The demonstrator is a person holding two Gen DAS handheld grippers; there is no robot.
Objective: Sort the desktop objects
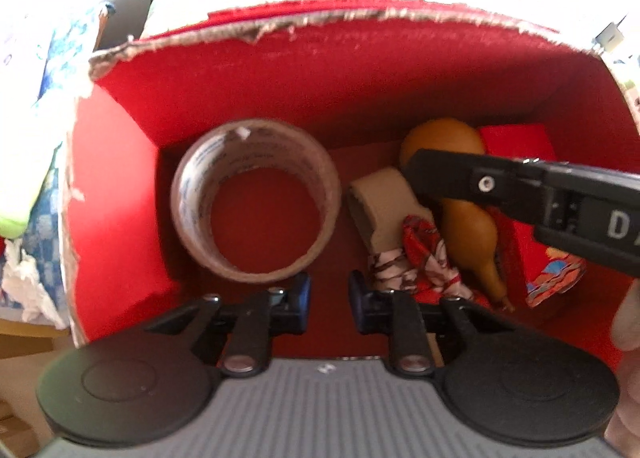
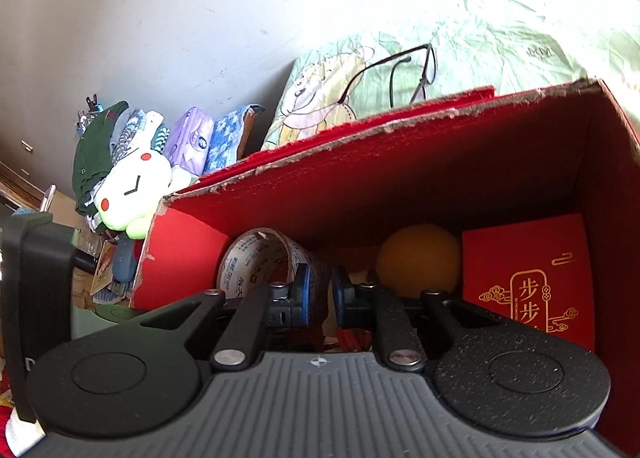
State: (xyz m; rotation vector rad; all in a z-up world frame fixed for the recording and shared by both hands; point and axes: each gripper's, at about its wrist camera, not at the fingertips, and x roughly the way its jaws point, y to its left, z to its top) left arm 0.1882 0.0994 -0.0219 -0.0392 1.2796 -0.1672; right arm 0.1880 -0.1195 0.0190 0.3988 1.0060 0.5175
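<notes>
Both hand-held grippers are hanging over an open red cardboard box (image 1: 120, 186) with a torn rim. Pointing steeply down into it, the left hand-held gripper (image 1: 329, 296) is showing its blue-padded jaws drawn close together, a narrow gap between them and nothing pinched. Ahead and to the left of its fingertips, a wide roll of brown packing tape (image 1: 256, 200) is lying on the box floor, apart from the pads. Just ahead and to the right, a short beige cardboard tube (image 1: 384, 202) is leaning beside a red patterned cloth bundle (image 1: 424, 254), and right of those a tan gourd (image 1: 468, 214) is lying against a flat red packet (image 1: 536, 242).

From the right, the black right hand-held gripper (image 2: 320, 294) is reaching in over the gourd, its jaws nearly pressed together and holding nothing. In its own view the tape roll is sitting just past its left finger, the gourd beyond its right finger, and a red envelope with gold lettering (image 2: 528, 282) is standing at the far right wall. Beyond the box, black-framed spectacles (image 2: 404, 74) are resting on a pale green printed sheet (image 2: 520, 42).
</notes>
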